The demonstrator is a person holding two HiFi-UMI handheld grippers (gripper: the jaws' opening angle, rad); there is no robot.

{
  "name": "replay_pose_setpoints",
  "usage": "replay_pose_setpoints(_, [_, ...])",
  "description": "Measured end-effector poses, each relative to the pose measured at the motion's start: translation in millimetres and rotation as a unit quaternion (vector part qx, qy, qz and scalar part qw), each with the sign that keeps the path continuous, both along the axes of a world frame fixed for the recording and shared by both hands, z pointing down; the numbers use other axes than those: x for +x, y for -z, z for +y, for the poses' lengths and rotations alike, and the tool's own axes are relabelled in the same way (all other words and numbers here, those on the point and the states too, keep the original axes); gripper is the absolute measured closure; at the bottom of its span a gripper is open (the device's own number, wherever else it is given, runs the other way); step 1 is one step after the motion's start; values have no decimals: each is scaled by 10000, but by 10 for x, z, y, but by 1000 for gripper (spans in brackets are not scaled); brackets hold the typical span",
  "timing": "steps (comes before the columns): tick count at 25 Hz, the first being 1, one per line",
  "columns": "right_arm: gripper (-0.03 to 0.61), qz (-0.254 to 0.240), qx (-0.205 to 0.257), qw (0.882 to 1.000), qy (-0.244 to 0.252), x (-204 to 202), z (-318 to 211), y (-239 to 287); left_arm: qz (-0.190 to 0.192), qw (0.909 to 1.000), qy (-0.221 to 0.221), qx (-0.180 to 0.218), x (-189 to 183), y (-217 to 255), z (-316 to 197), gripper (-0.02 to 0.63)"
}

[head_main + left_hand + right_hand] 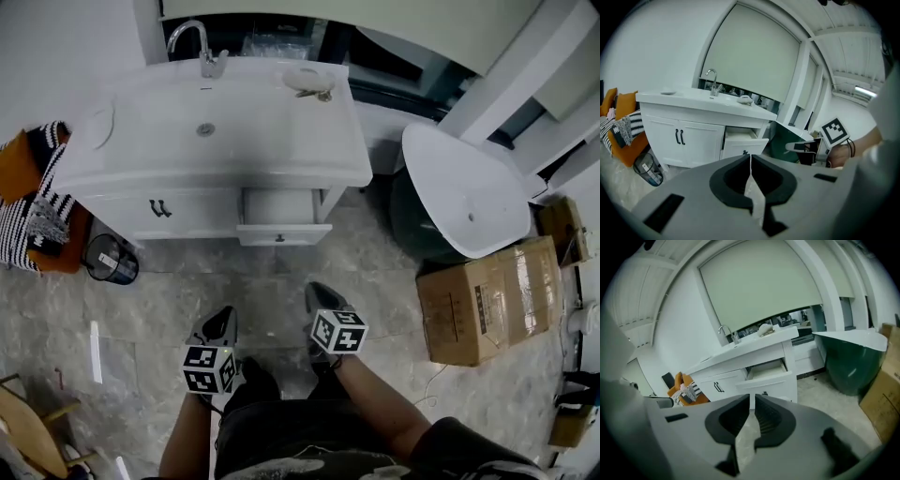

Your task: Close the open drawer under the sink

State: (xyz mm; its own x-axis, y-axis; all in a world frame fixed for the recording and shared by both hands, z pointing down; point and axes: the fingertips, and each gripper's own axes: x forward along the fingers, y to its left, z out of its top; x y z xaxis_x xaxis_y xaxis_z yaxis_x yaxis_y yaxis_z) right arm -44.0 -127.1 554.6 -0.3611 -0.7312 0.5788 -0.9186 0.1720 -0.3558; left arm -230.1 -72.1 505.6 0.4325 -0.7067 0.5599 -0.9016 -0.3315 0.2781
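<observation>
Under the white ceramic sink (281,141), toward its right end, the white drawer with a small dark knob (281,232) stands pulled out. Well short of it, over the grey marble floor (169,300), the left gripper (225,319) and right gripper (320,292) are both pinched together and empty. An off-centre push could skew and jam the drawer, or the narrow tips could slip off its smooth front.
</observation>
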Motion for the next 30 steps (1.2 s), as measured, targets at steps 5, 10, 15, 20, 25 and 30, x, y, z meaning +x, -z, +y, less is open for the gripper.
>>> replay_pose_setpoints(5, [548, 228, 3, 9994, -265, -243, 4, -223, -37, 9989, -444, -131, -209, -250, -95, 595])
replay_pose_setpoints(10, [439, 336, -112, 9987, -380, -264, -62, -484, 101, 9983, -531, -219, -266, -475, -181, 595])
replay_pose_setpoints(15, [426, 450, -129, 9979, -448, -284, -178, -736, -1, 9989, -383, -281, -375, -679, -250, 595])
replay_pose_setpoints(20, [426, 715, 106, 9958, -553, -292, -455, -941, -126, 9994, -205, -233, -463, -888, -408, 595])
replay_pose_setpoints(25, [426, 868, 196, 9954, -343, -382, -772, -1233, -154, 9996, -24, -253, -497, -1140, -635, 595])
replay_pose_setpoints(30, [407, 966, 120, 9951, -160, -455, -1095, -1576, -164, 9995, 20, -255, -444, -1359, -847, 595])
